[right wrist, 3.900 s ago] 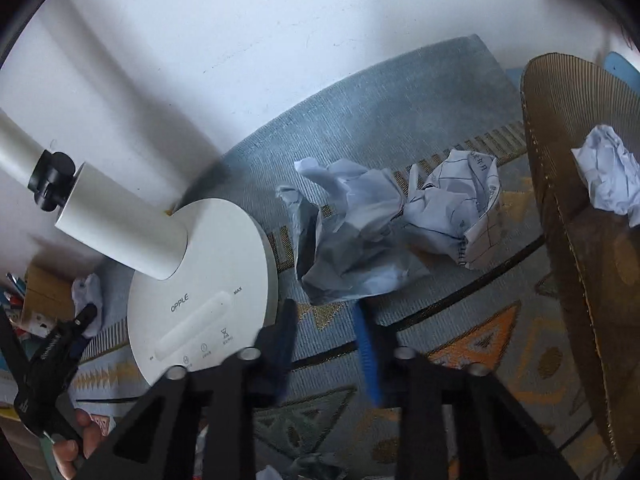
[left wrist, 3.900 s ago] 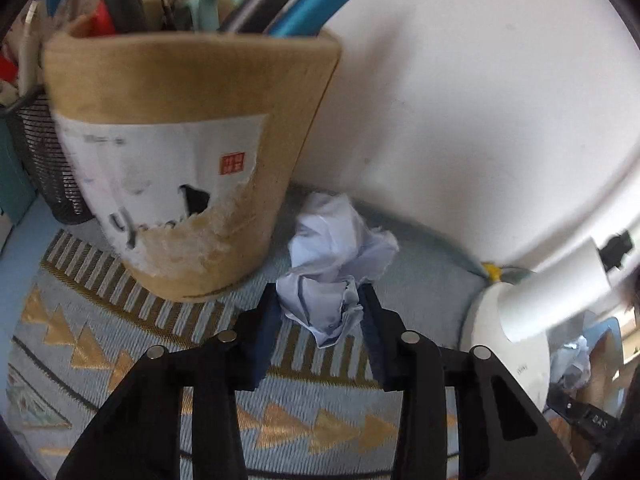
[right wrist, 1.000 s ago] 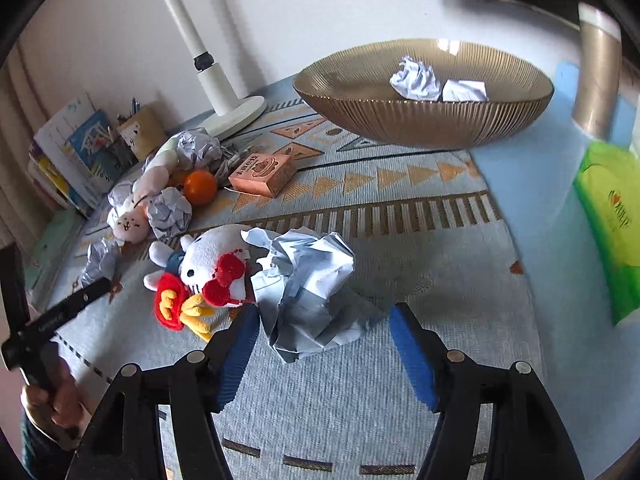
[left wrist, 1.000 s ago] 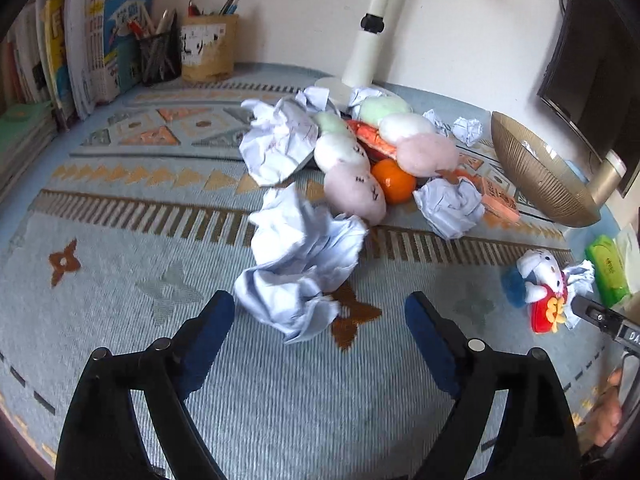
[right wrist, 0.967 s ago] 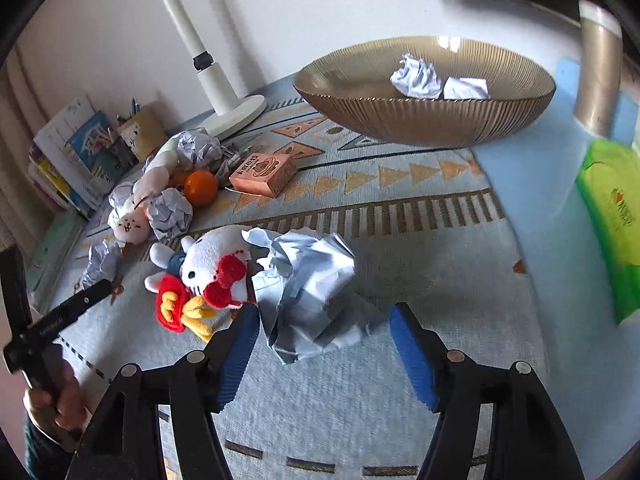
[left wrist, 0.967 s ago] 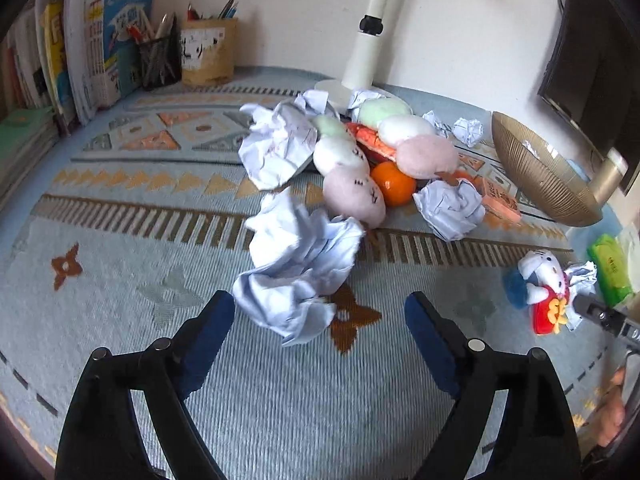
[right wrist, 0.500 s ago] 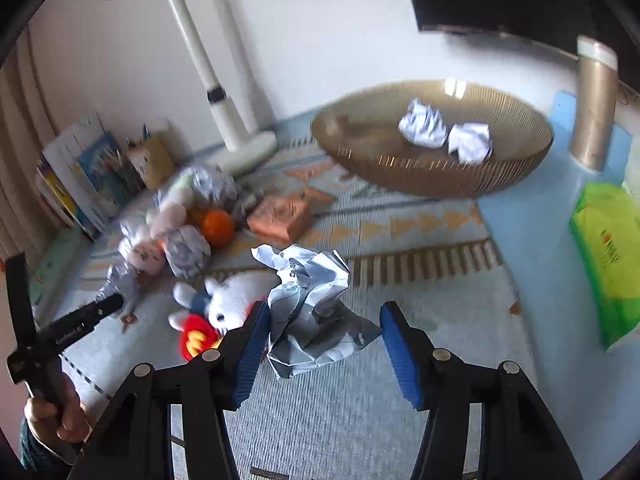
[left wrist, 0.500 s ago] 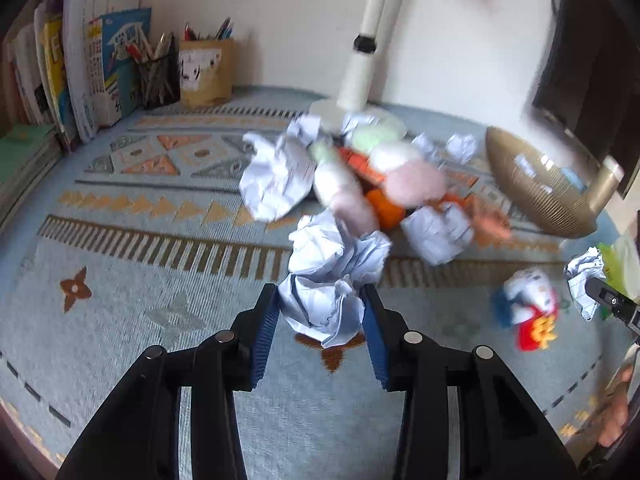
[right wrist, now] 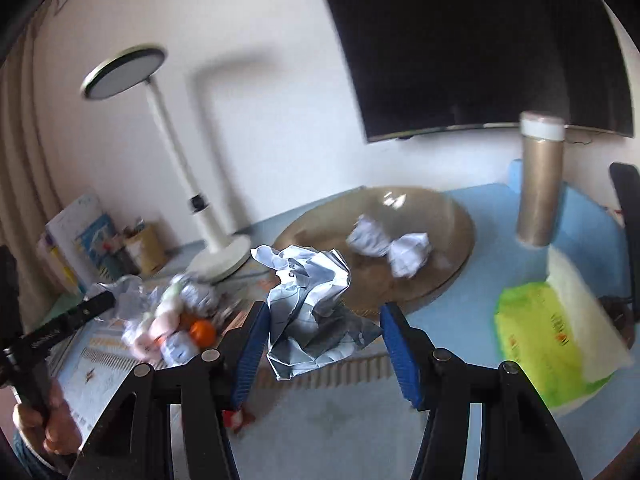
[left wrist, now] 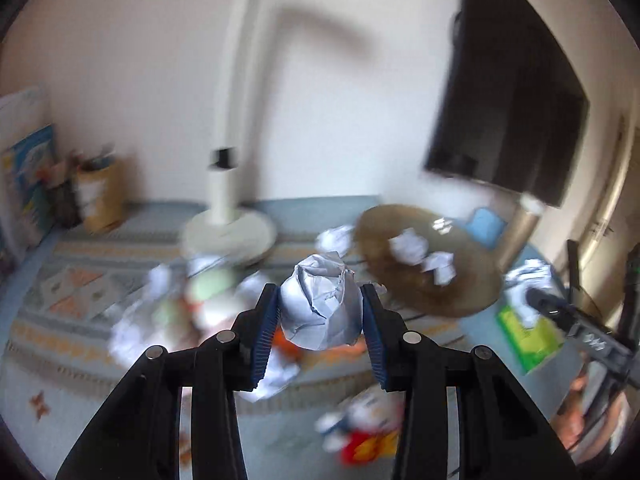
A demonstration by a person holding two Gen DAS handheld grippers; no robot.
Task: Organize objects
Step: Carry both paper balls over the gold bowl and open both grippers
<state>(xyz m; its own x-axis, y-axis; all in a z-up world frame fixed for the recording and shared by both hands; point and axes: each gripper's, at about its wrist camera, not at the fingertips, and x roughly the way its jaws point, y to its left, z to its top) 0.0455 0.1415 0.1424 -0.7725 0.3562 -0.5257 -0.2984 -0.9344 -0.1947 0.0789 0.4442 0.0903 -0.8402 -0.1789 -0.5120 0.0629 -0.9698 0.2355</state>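
Observation:
My left gripper (left wrist: 318, 308) is shut on a crumpled white paper ball (left wrist: 320, 300), held in the air above the patterned rug (left wrist: 80, 288). My right gripper (right wrist: 324, 320) is shut on a larger, looser crumpled sheet (right wrist: 308, 304), also lifted off the rug. A wide golden bowl (right wrist: 448, 240) lies ahead of both grippers and holds two paper wads (right wrist: 408, 252). The left wrist view shows that bowl (left wrist: 460, 296) to the right of the held ball. More crumpled papers (left wrist: 336, 240) lie on the rug, blurred.
A white desk lamp (right wrist: 212, 236) stands at the back, with a pen holder (left wrist: 100, 196) and books at the left. Plush toys and an orange (right wrist: 202, 330) are piled mid-rug. A green tissue pack (right wrist: 548, 336), a gold cylinder (right wrist: 538, 184) and a dark monitor (right wrist: 480, 40) are at the right.
Both grippers closed on their crumpled papers and lifted them off the rug. Both views have risen and tilted up, and the bowl now lies closer ahead.

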